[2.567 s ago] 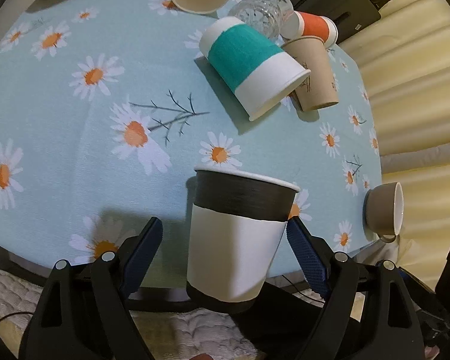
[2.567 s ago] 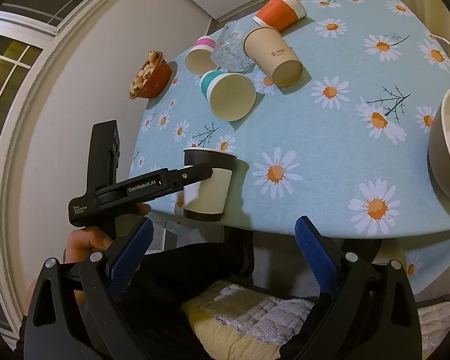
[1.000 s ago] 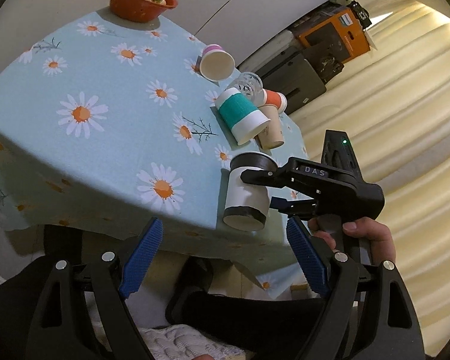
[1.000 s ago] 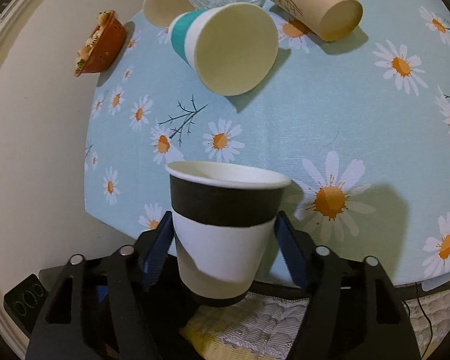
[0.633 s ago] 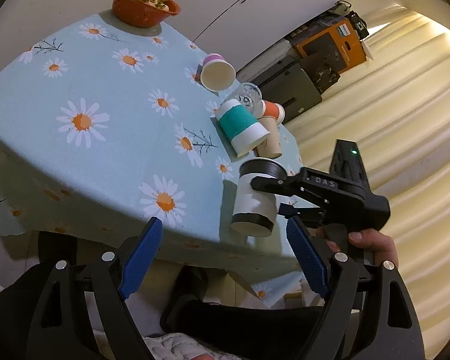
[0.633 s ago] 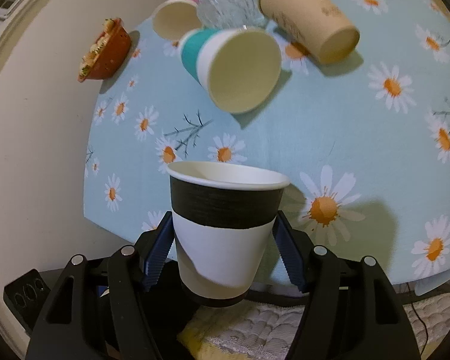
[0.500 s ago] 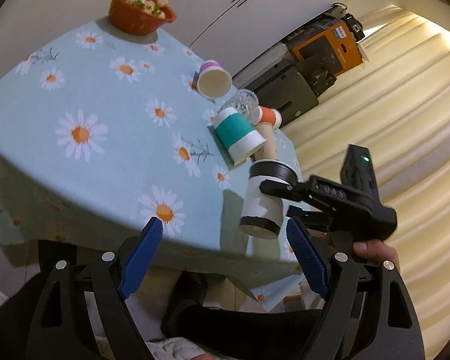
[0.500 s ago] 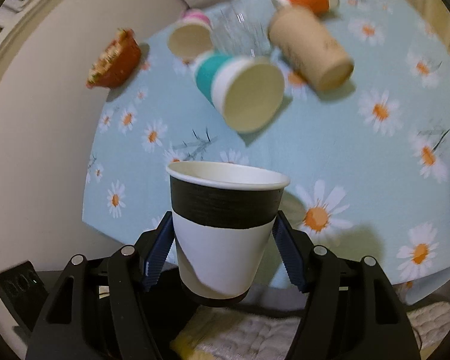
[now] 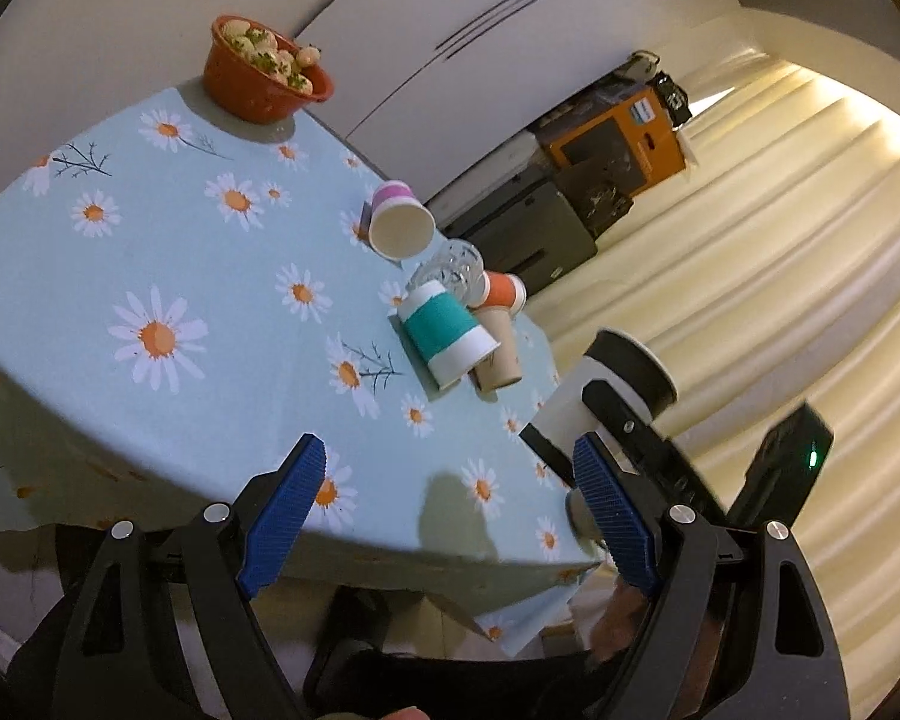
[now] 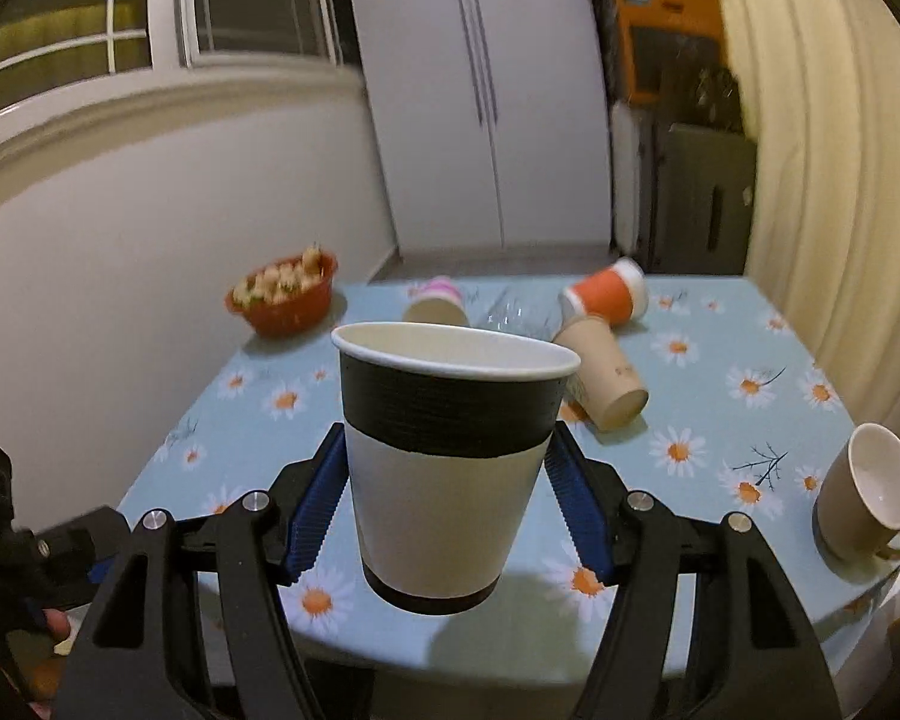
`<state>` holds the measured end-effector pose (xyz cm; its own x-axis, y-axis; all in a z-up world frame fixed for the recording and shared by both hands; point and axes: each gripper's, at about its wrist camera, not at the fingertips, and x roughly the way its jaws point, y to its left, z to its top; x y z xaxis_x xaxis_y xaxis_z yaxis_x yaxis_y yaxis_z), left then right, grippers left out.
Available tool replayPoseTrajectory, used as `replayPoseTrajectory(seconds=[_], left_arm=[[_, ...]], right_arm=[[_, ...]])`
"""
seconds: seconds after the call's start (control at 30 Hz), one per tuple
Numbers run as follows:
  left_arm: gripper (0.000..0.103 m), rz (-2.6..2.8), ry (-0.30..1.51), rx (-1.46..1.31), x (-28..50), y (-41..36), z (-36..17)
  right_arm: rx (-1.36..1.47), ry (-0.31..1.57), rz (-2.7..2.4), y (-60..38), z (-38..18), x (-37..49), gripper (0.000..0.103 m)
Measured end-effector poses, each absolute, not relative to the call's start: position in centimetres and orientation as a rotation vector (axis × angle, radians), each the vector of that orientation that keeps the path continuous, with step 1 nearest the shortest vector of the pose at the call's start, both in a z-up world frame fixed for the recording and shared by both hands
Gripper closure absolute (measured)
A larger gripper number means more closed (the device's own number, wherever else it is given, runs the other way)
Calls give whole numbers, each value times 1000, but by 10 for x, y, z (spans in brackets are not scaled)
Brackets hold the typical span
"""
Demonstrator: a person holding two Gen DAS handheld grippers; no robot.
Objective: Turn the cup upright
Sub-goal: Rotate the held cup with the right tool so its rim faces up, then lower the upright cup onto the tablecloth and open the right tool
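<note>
Our right gripper (image 10: 447, 501) pinches the black-banded white paper cup (image 10: 450, 456) above the counter (image 10: 720, 420), left jaws spread; squeezing harder could crumple it.

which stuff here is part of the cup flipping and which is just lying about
In the job: black-and-white cup, right gripper clamped on it.

Lying about: red bowl, teal cup, orange cup, brown cup, mug, idle left gripper.
</note>
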<state>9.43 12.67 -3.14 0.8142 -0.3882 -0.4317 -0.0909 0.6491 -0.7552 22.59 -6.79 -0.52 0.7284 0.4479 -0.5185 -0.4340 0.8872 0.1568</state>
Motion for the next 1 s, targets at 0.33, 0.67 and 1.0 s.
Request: replayPoseTrajectory(seconds=[0.33,0.67,1.0], left_arm=[[20,-148,548,-899,82,140,-28],[20,-156,580,-865,89,131,-30],[20,-151,593,-861,92,128,-34]], right_arm=[[-38,295,417,-51,-39,187,37],[-109,217,275,-46,-97,190,37],[-153,204,275,-32,-122,192,37]])
